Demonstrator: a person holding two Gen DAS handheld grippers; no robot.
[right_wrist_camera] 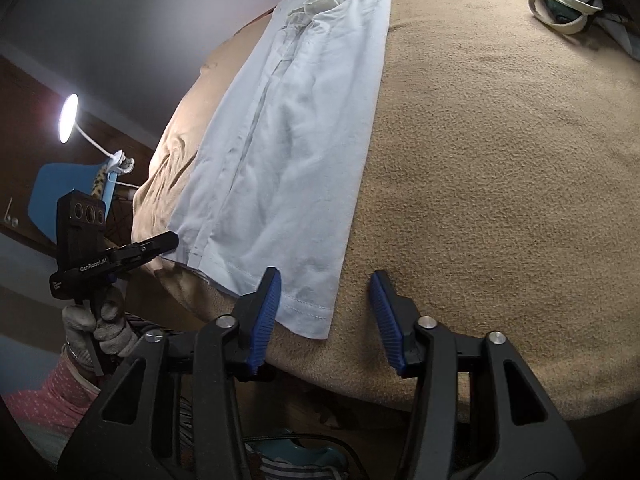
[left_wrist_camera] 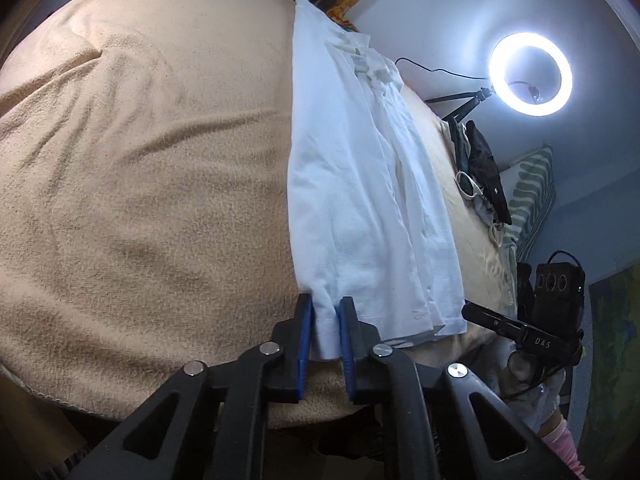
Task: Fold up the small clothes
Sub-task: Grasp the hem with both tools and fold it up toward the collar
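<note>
A white garment (left_wrist_camera: 360,200) lies folded into a long strip on the beige blanket (left_wrist_camera: 140,180); it also shows in the right wrist view (right_wrist_camera: 288,160). My left gripper (left_wrist_camera: 325,320) is shut on the garment's near hem corner, its blue pads on both sides of the cloth. It also shows in the right wrist view (right_wrist_camera: 168,242) at the garment's left hem corner. My right gripper (right_wrist_camera: 326,296) is open, its jaws straddling the garment's other hem corner (right_wrist_camera: 316,316) low over the blanket. It also shows in the left wrist view (left_wrist_camera: 472,312) at the hem's right end.
A lit ring light (left_wrist_camera: 530,74) stands on a tripod behind. A pile of dark clothes (left_wrist_camera: 484,168) and a striped pillow (left_wrist_camera: 532,196) lie at the blanket's far side. A desk lamp (right_wrist_camera: 68,118) and blue chair (right_wrist_camera: 64,188) stand off the left edge.
</note>
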